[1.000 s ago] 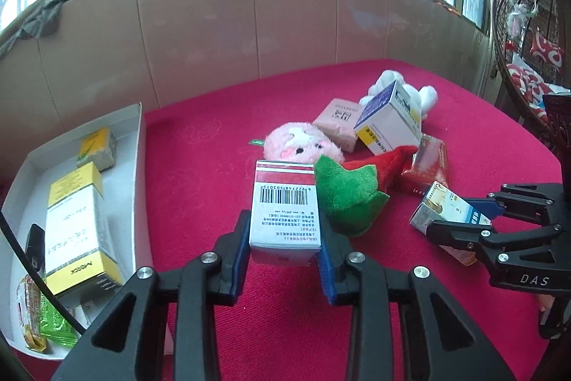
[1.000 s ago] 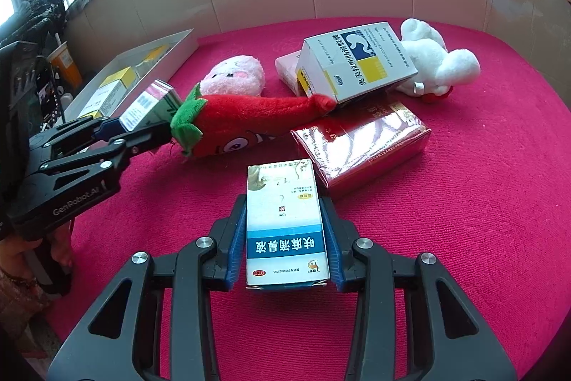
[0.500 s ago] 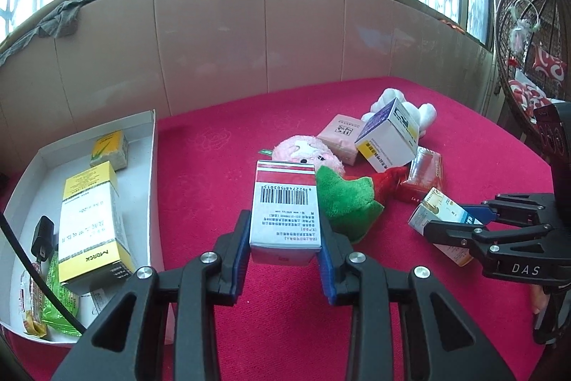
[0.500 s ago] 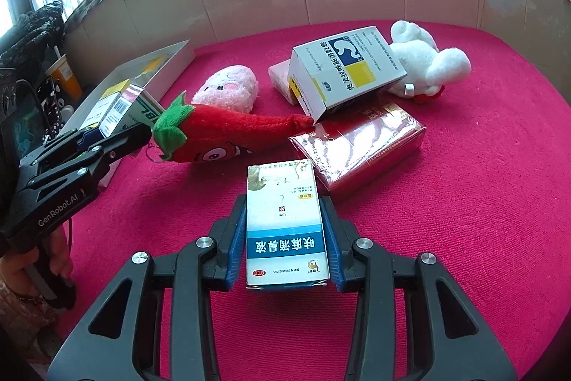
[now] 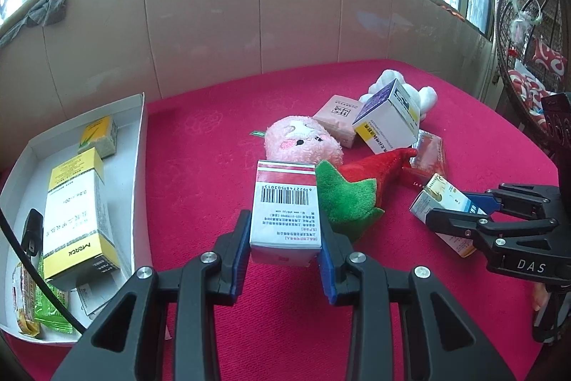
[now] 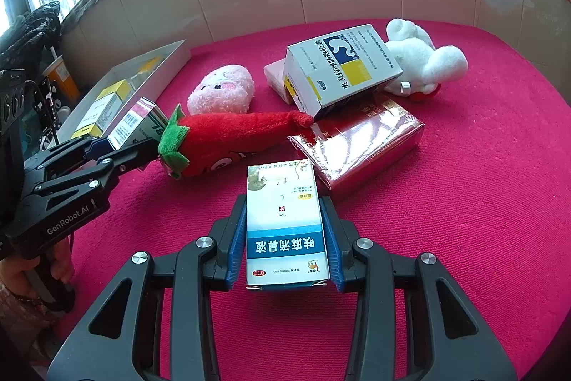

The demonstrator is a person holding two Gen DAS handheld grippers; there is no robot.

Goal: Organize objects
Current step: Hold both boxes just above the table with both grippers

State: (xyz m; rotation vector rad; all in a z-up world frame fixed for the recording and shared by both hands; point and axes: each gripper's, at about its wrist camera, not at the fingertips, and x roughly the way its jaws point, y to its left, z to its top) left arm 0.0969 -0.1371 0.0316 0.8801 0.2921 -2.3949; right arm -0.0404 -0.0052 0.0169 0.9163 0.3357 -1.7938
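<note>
My left gripper [image 5: 283, 238] is shut on a white box with a red stripe and a barcode [image 5: 285, 209], held above the red cloth. The same box [image 6: 137, 127] shows in the right wrist view, clamped in the left gripper [image 6: 117, 145]. My right gripper [image 6: 285, 238] is shut on a white and blue medicine box [image 6: 283, 224]; that box [image 5: 440, 202] appears at the right of the left wrist view in the right gripper [image 5: 460, 213]. A white tray [image 5: 141, 145] at the left holds several boxes and packets.
On the red cloth lie a red and green plush chilli [image 6: 228, 138], a pink plush [image 6: 221, 88], a white plush [image 6: 421, 59], a pale pink box [image 5: 337, 116], a tilted white, blue and yellow box [image 6: 339, 66] and a red wrapped pack [image 6: 360, 141]. A tiled wall stands behind.
The left gripper has drawn back a little from the toys with its box, so the tray shows more fully. The right gripper has kept still.
</note>
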